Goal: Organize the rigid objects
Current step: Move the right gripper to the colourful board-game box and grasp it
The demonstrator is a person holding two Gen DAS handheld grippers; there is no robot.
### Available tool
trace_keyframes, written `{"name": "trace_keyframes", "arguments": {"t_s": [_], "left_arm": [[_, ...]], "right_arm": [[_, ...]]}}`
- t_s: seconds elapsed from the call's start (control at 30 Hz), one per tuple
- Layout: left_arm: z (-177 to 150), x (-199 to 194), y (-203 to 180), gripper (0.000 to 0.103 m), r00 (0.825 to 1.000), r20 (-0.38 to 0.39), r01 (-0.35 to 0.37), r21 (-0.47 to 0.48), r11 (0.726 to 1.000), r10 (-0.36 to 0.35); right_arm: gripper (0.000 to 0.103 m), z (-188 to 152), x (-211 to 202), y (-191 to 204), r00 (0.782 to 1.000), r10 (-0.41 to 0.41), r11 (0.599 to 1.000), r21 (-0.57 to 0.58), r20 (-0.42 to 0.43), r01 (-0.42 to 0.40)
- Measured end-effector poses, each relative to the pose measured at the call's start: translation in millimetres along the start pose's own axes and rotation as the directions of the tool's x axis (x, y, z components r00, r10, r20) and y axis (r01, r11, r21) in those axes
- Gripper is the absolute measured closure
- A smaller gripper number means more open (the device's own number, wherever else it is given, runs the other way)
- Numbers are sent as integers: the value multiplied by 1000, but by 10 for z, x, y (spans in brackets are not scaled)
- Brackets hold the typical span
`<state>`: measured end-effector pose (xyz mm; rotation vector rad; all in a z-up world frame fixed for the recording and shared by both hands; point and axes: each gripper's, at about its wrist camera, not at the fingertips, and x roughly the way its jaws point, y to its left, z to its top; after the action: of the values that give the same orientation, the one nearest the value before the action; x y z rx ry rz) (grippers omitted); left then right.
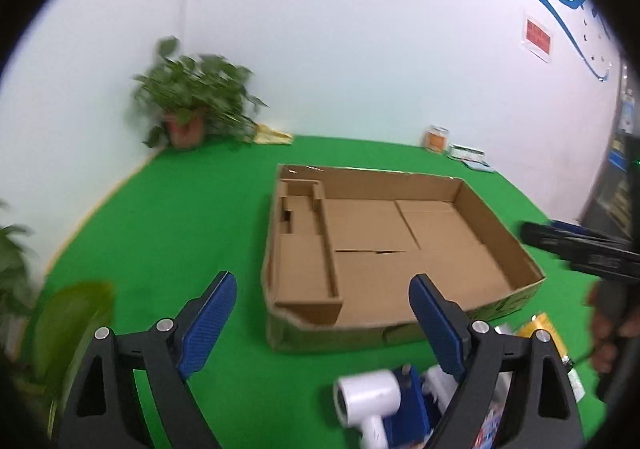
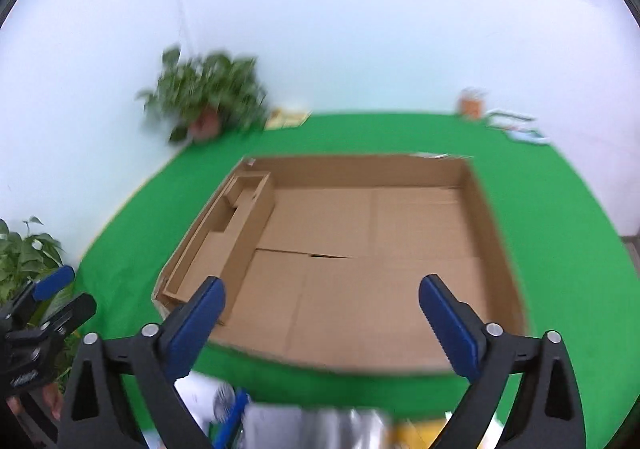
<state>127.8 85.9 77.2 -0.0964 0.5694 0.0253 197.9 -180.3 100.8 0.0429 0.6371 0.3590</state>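
Observation:
A shallow cardboard tray [image 1: 496, 223] lies on the green cloth, with a narrow divided section along its left side; it shows no objects inside. It also shows in the right wrist view [image 2: 494, 225]. My left gripper [image 1: 322, 283] is open and holds nothing, near the tray's front left corner. My right gripper [image 2: 322, 287] is open and holds nothing, over the tray's front edge. A white hair dryer [image 1: 366, 399], a blue box [image 1: 412, 397] and a yellow packet [image 1: 542, 327] lie in front of the tray. The right gripper shows in the left wrist view [image 1: 580, 245], the left one in the right wrist view [image 2: 48, 303].
A potted plant [image 1: 188, 105] stands in the far left corner by the white wall. Another plant [image 2: 24, 257] is at the left edge. An orange jar [image 1: 437, 139] and flat packets [image 1: 472, 159] sit at the back right. A silver packet [image 2: 320, 425] lies below the right gripper.

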Motion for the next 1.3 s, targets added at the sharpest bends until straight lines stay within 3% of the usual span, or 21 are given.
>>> {"name": "trace_keyframes", "arguments": {"t_s": [0.2, 0.37, 0.53, 0.73, 0.9, 0.93, 0.97, 1.0, 1.03, 1.1, 1.13, 1.17, 1.2, 1.23, 1.3], "left_arm": [[-444, -582, -210, 15, 998, -36, 50, 2, 999, -50], [-654, -943, -314, 15, 984, -95, 147, -15, 989, -148], [-876, -1174, -513, 15, 982, -108, 158, 3, 987, -157], [-1161, -1069, -574, 15, 961, -176, 204, -72, 976, -214], [-1312, -893, -576, 19, 933, -229, 254, -131, 958, -278], [-1332, -883, -562, 26, 931, -221, 265, -136, 955, -290], [-1354, -880, -571, 61, 930, -221, 271, -128, 954, -294], [-1355, -852, -598, 103, 930, -236, 265, -98, 959, -281], [-1362, -848, -626, 99, 937, -238, 245, -72, 967, -255], [-1349, -896, -668, 100, 949, -199, 246, -17, 969, -245], [-1333, -943, -667, 99, 949, -158, 276, -8, 961, -273], [-1320, -975, -645, 80, 950, -128, 287, -12, 958, -286], [-1307, -965, -615, 25, 952, -125, 279, -24, 960, -280], [-1311, -912, -555, 1, 954, -148, 256, -53, 965, -262], [-1330, -767, -459, 3, 934, -203, 280, -101, 955, -295]], "right_arm": [[3, -744, -982, -12, 995, -24, 995, -98, 95, 34], [3, -1326, -1477, 78, 990, 115, 988, -112, 80, -106], [3, -1782, -1615, 323, 980, 195, 972, -144, 40, -187], [3, -2304, -1560, 401, 963, 265, 960, -86, -37, -268], [4, -2454, -1369, 433, 964, 253, 960, -102, -85, -261], [13, -2455, -1346, 453, 969, 231, 965, -111, -82, -239], [49, -2458, -1336, 467, 974, 215, 967, -121, -77, -223], [70, -2444, -1319, 484, 978, 196, 969, -139, -74, -205], [86, -2428, -1277, 506, 984, 158, 972, -162, -82, -169], [80, -2420, -1241, 535, 986, 146, 971, -181, -79, -158], [50, -2417, -1225, 540, 983, 165, 968, -178, -76, -177], [0, -2415, -1204, 546, 982, 173, 968, -172, -80, -184], [5, -2422, -1162, 549, 981, 174, 970, -158, -81, -185], [3, -2408, -1143, 550, 981, 181, 970, -153, -66, -189], [2, -2404, -1030, 584, 977, 194, 965, -163, -91, -207]]}}
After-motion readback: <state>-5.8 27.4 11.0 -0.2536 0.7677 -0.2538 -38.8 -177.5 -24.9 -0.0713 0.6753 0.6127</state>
